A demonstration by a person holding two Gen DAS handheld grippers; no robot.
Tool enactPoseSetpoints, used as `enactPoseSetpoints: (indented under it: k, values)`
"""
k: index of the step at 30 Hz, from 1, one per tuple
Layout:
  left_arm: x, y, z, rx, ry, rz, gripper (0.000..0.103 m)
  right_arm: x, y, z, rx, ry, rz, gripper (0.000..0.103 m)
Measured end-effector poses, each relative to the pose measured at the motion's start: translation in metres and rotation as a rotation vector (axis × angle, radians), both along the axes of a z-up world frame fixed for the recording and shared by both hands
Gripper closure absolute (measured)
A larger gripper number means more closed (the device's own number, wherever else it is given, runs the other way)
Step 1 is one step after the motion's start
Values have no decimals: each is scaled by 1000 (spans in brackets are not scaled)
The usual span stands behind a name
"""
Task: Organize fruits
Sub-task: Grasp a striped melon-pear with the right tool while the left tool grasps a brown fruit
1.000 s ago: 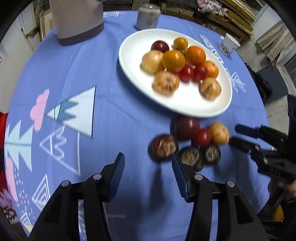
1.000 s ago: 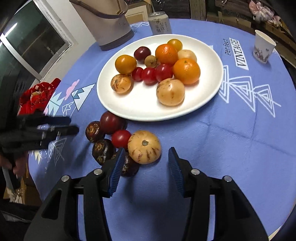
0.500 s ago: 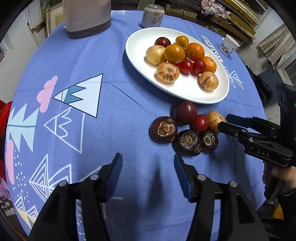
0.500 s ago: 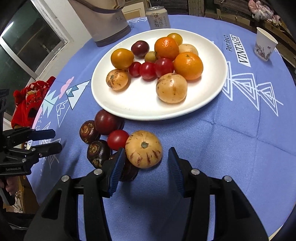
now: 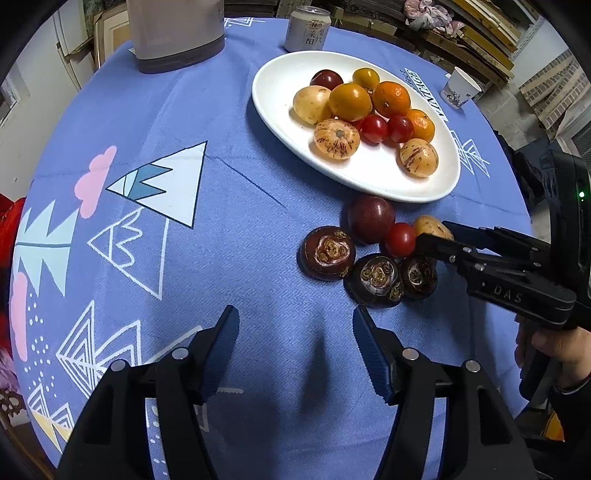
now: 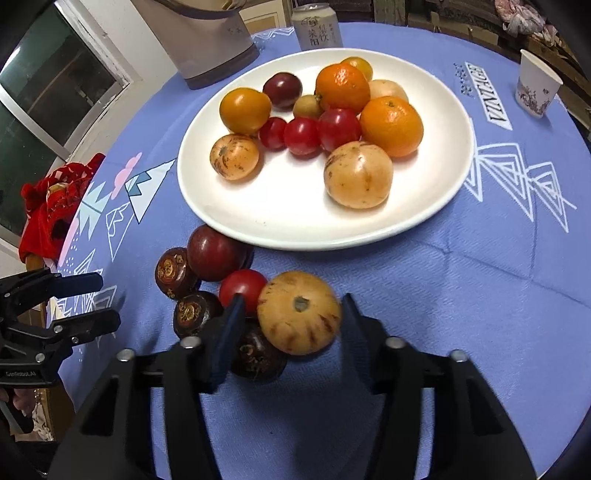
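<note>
A white plate (image 6: 295, 206) (image 5: 280, 110) holds several oranges, tomatoes and yellow striped fruits. In front of it on the blue cloth lie a dark red plum (image 6: 214, 253) (image 5: 371, 218), a red tomato (image 6: 242, 290) (image 5: 400, 239), three dark mangosteens (image 5: 327, 253) (image 6: 173, 272) and a yellow striped melon (image 6: 299, 312) (image 5: 430, 227). My right gripper (image 6: 293, 312) (image 5: 436, 240) is open with its fingers on either side of the melon. My left gripper (image 5: 295, 339) (image 6: 92, 301) is open and empty, short of the mangosteens.
A drink can (image 5: 308, 29) (image 6: 317, 27) and a grey jug (image 5: 173, 33) (image 6: 207, 40) stand behind the plate. A paper cup (image 5: 461, 86) (image 6: 537, 88) stands at the far right. A red cloth (image 6: 55, 210) lies past the table's left edge.
My right gripper has moved forward so its fingers now straddle the yellow melon. My left gripper has drawn back from the mangosteens.
</note>
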State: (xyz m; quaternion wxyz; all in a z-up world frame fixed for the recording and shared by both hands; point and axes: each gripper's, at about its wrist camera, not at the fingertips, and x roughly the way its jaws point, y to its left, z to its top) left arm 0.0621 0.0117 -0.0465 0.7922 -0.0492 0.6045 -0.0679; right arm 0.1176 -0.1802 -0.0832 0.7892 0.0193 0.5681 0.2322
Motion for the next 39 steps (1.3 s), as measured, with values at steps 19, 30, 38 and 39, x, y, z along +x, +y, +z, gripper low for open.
enactPoseSetpoints:
  k: [19, 30, 38, 39]
  values:
    - [48, -26, -26, -30, 29, -7, 39, -37, -68, 22, 91, 7, -115, 59]
    - [49, -21, -39, 10, -4, -21, 47, -33, -58, 22, 96, 13, -98, 59]
    - [40, -23, -40, 83, -45, -58, 62, -35, -46, 24, 89, 11, -67, 59]
    - [41, -23, -39, 84, -46, -58, 62, -36, -46, 25, 88, 10, -66, 59]
